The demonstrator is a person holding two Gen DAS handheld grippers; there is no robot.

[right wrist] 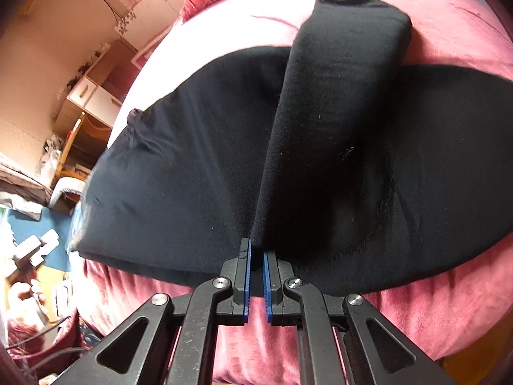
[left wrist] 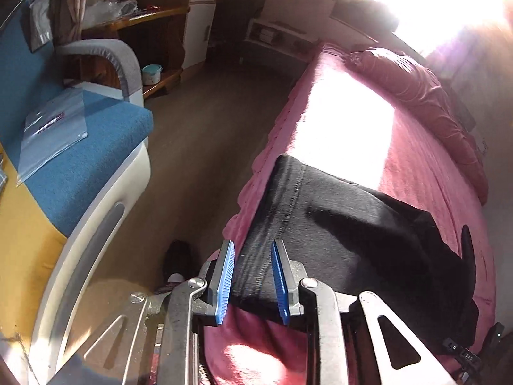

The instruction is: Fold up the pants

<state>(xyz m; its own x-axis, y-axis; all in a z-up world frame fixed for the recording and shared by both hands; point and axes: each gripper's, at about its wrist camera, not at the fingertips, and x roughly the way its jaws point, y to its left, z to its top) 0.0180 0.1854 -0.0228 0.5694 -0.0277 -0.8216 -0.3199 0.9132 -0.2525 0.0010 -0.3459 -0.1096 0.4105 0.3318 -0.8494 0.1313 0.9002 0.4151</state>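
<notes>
Black pants (left wrist: 352, 224) lie on a pink bed cover (left wrist: 416, 166). In the right wrist view the pants (right wrist: 179, 166) spread wide across the bed, and one leg (right wrist: 336, 96) runs from my right gripper away over the rest. My right gripper (right wrist: 256, 256) is shut on the near end of that leg. My left gripper (left wrist: 251, 250) is open, its blue pads either side of a seamed edge of the pants near the bed's left side. A black finger of the right gripper (left wrist: 468, 243) shows at the pants' far right in the left wrist view.
A blue and yellow sofa (left wrist: 80, 166) with a plastic bag (left wrist: 51, 128) stands left of the bed, with wood floor (left wrist: 198, 147) between. A pink pillow roll (left wrist: 426, 102) lies along the bed's far side. Shelves and a white cabinet (left wrist: 198, 22) stand at the back.
</notes>
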